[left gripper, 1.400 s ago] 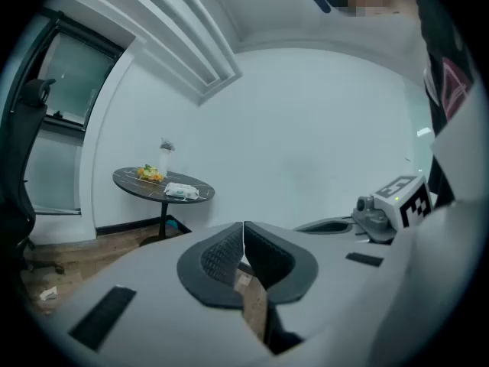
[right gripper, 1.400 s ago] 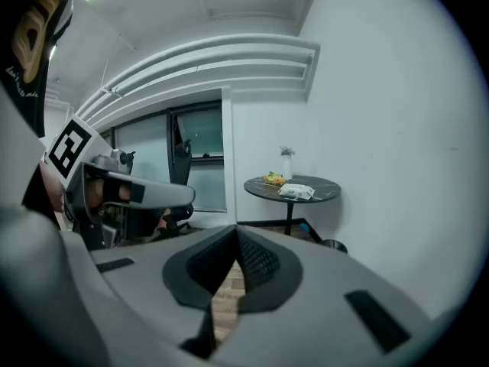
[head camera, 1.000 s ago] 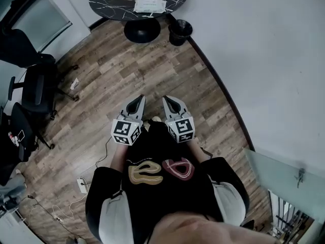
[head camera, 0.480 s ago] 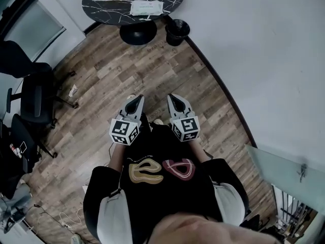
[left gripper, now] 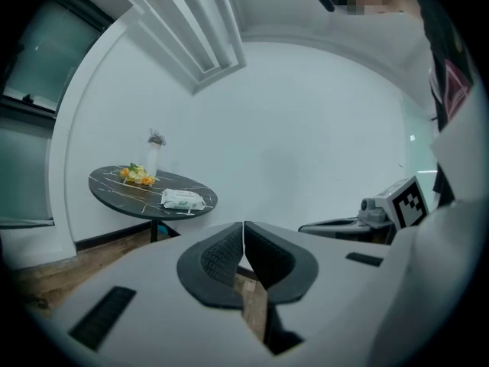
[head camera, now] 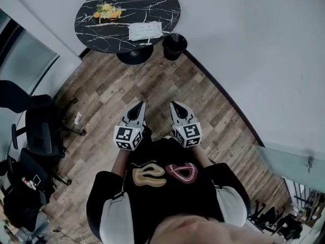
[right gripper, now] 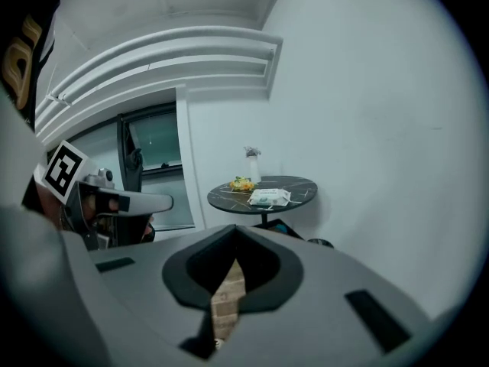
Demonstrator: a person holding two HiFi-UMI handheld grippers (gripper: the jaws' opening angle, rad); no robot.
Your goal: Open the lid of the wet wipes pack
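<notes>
Wet wipes pack (head camera: 145, 31), head view: I see it lying flat on the round black counter (head camera: 167, 4), toward the near edge and well apart from both grippers.
Counter, head view: yellow-orange flowers (head camera: 106, 11) lie left of the pack; a black bin (head camera: 174, 46) stands on the wooden floor (head camera: 167, 85) just beside the counter's foot.
Grippers, head view: I hold the left gripper (head camera: 137, 110) and the right gripper (head camera: 179, 109) side by side in front of my body, both pointing toward the counter.
Left gripper view, jaws: clenched, tips meeting, nothing between them; only floor shows through the gap lower down.
Left gripper view, pack: the wet wipes pack (left gripper: 182, 199) rests on the right part of the counter, with the flowers left of it and a pale vase (left gripper: 155, 155) behind them.
Left gripper view, neighbour: the right gripper shows at the right edge.
Right gripper view, jaws: clenched on nothing, with floor planks visible below the tips.
Right gripper view, pack: the wet wipes pack (right gripper: 268, 197) lies on the counter straight ahead, flowers and vase behind it, far from the jaws.
Right gripper view, neighbour: the left gripper shows at the left.
</notes>
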